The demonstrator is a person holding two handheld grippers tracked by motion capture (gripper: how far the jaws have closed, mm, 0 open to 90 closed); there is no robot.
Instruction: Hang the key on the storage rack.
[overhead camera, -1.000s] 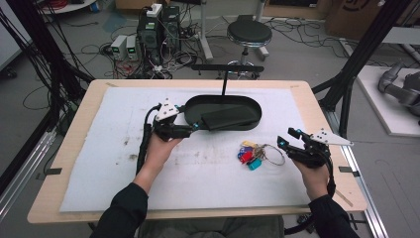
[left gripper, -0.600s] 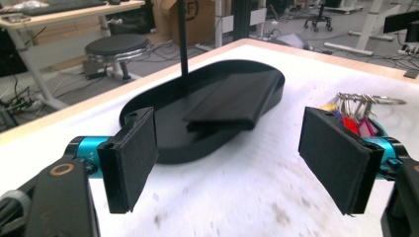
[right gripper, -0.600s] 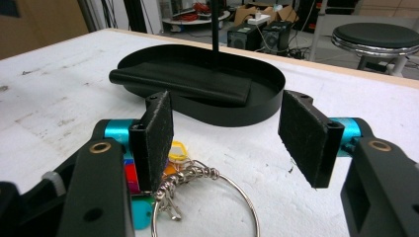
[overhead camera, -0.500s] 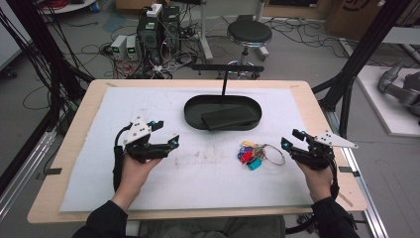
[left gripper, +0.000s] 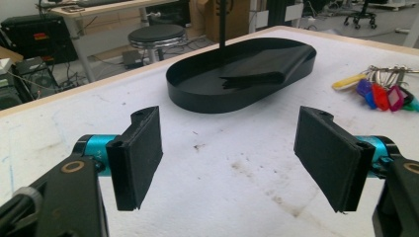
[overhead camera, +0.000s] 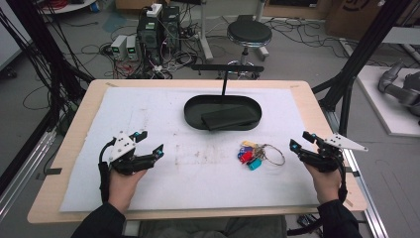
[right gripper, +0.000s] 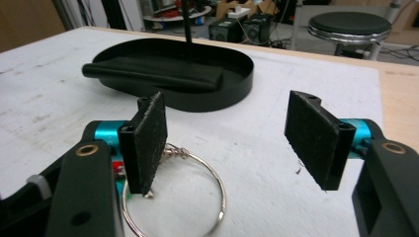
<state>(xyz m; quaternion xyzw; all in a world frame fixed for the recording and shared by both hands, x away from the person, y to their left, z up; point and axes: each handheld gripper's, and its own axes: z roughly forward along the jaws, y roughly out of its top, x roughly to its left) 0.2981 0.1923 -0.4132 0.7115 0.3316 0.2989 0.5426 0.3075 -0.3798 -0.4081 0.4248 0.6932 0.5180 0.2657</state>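
My right gripper (right gripper: 227, 143) hides part of the keys (overhead camera: 255, 154); its empty jaws have just been opening beside them. My left gripper (overhead camera: 147, 144), well apart, gapes empty.

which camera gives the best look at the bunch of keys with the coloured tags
The high view: the bunch of keys lies whole on the white mat, tags and ring together, apart from both tools. The left gripper view catches its coloured tags at the right edge. The right gripper view shows mainly its big ring, partly behind a jaw.
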